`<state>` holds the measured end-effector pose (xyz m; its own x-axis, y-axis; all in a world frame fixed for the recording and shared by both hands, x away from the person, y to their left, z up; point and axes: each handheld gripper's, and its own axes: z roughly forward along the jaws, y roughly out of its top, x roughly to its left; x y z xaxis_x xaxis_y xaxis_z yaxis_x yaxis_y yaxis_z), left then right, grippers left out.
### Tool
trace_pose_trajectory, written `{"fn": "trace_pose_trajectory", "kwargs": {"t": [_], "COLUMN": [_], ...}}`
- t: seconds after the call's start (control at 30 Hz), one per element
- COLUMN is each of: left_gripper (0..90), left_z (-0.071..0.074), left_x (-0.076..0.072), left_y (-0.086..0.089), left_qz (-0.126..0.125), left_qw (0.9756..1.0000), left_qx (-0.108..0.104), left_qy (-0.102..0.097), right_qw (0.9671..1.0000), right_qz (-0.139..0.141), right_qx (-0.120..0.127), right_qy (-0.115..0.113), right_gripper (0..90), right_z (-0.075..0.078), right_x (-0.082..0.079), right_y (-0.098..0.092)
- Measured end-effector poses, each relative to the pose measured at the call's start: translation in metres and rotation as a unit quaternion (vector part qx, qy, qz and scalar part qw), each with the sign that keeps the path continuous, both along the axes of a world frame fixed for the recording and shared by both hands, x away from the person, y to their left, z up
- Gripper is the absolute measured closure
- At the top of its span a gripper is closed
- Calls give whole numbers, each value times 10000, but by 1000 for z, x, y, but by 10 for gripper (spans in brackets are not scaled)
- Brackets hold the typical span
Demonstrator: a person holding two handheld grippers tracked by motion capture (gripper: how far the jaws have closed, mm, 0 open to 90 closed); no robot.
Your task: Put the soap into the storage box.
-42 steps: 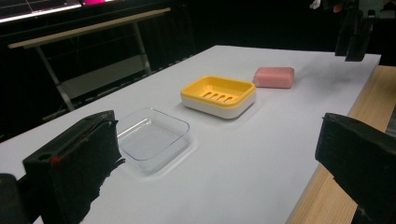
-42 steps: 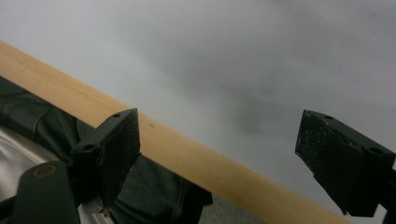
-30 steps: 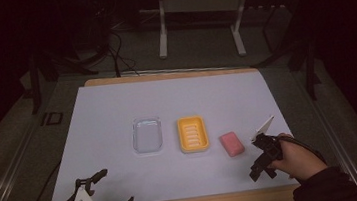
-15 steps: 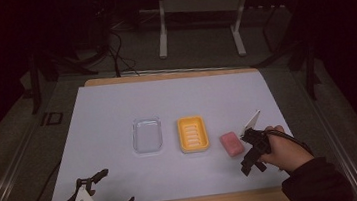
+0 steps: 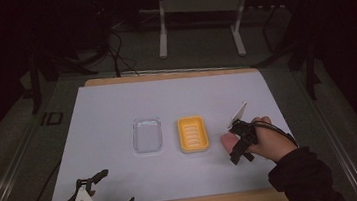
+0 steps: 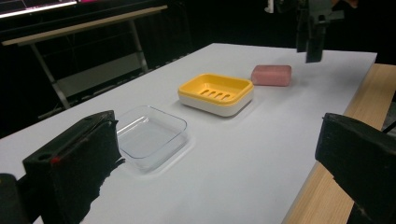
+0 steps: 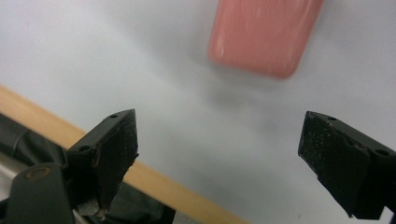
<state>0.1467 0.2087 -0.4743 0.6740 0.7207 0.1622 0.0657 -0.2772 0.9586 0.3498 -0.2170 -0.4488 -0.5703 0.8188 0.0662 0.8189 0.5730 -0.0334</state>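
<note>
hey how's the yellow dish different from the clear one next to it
The yellow dish is opaque, with slots in its floor and a white base; the clear dish is see-through, with a plain floor. The yellow dish lies nearer the pink soap, the clear dish farther from it. Both are empty rounded rectangles.

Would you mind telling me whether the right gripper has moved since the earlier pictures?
Yes. The right gripper has moved left toward the yellow dish, now over the pink soap, its jaws just opening with nothing between them.
</note>
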Motion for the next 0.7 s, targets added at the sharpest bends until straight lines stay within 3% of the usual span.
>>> {"fn": "trace_pose_trajectory", "kwargs": {"t": [0.1, 0.33, 0.43, 0.47, 0.5, 0.7], "left_gripper": [5, 5, 5, 5, 5, 5], "left_z": [0, 0, 0, 0, 0, -1], "left_x": [0, 1, 0, 0, 0, 0], "left_y": [-1, -1, -1, -1, -1, -2], "left_qz": [-14, -22, -31, -31, -36, -54], "left_qw": [10000, 10000, 10000, 10000, 10000, 10000], "left_qx": [25, 47, 59, 63, 67, 74], "left_qy": [8, 20, 23, 23, 22, 28], "right_qw": [9995, 9975, 9964, 9964, 9960, 9958], "right_qz": [104, 258, 4, 4, -183, -392], "right_qx": [64, 110, 57, 57, 132, 148], "right_qy": [-294, -644, -849, -849, -870, -819], "right_gripper": [121, 122, 142, 142, 143, 147], "right_z": [1, -5, -13, -13, -17, -28], "right_x": [6, 19, 25, 25, 30, 36], "right_y": [4, 10, 10, 10, 8, 6]}}
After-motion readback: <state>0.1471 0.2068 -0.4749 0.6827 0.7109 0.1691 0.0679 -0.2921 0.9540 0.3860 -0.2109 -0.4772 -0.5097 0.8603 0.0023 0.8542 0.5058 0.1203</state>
